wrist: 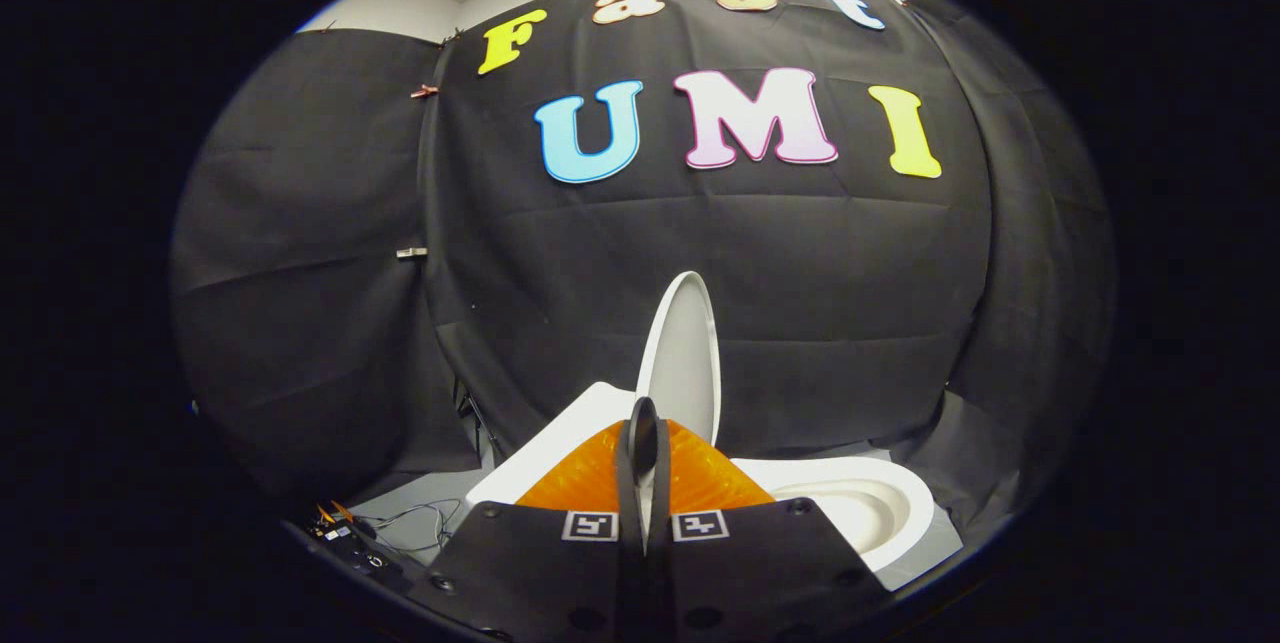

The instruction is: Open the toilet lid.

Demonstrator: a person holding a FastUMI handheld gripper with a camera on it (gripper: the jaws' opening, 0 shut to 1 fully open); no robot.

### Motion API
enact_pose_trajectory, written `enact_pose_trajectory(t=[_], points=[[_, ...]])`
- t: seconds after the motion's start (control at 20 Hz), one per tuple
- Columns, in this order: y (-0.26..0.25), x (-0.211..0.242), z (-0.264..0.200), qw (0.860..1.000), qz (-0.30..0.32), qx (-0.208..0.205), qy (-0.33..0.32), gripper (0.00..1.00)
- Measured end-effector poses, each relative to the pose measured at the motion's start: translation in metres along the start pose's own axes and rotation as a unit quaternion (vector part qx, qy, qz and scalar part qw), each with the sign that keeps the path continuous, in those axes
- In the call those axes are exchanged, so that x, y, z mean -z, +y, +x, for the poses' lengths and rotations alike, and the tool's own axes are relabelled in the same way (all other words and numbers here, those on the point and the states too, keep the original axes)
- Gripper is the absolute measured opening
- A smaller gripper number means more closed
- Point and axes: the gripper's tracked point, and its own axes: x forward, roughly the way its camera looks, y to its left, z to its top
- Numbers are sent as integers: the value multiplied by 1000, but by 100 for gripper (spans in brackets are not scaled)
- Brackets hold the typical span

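Already the lid (pixel 682 353) stands raised, near upright, just beyond the fingertips of the gripper (pixel 643 423) and rising above them against the black wall cloth. Its edge faces the camera, so whether it leans past vertical or rests on anything behind cannot be told. Jaws are pressed together, or nearly so; only a thin slit shows between the fingers (pixel 632 463), and nothing visible is pinched in it. Whether the tips touch the lid's lower edge cannot be told; they overlap it in view. Right of the lid and lower, the bowl (pixel 880 513) lies open, its white rim exposed. Left of the lid sits the flat white top of the toilet body (pixel 560 443). Further left and lower, on the floor, a tangle of cables (pixel 400 523) and small gear. Judgement: the task looks close to done; the step in hand is to make sure the lid stays up, then draw away. To do it well, ease off slowly and watch for the lid tipping back toward the bowl; if it wavers, nudge it further back with the closed fingertips, low near the hinge side, pushing gently rather than flicking. Withdraw straight back along the fingers, not sideways, so as not to catch the lid's edge. Main risk: the lid drops shut once support goes.
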Motion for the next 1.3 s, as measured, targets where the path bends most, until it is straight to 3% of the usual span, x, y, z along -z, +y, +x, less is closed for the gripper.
enact_pose_trajectory(t=[0.4,0.6,0.8,1.3], points=[[42,9,10,999,-13,-31,16,7],[48,4,9,999,-4,-41,9,20],[46,-16,-7,999,12,-45,-14,98],[41,-89,-85,995,-16,-67,-71,99]])
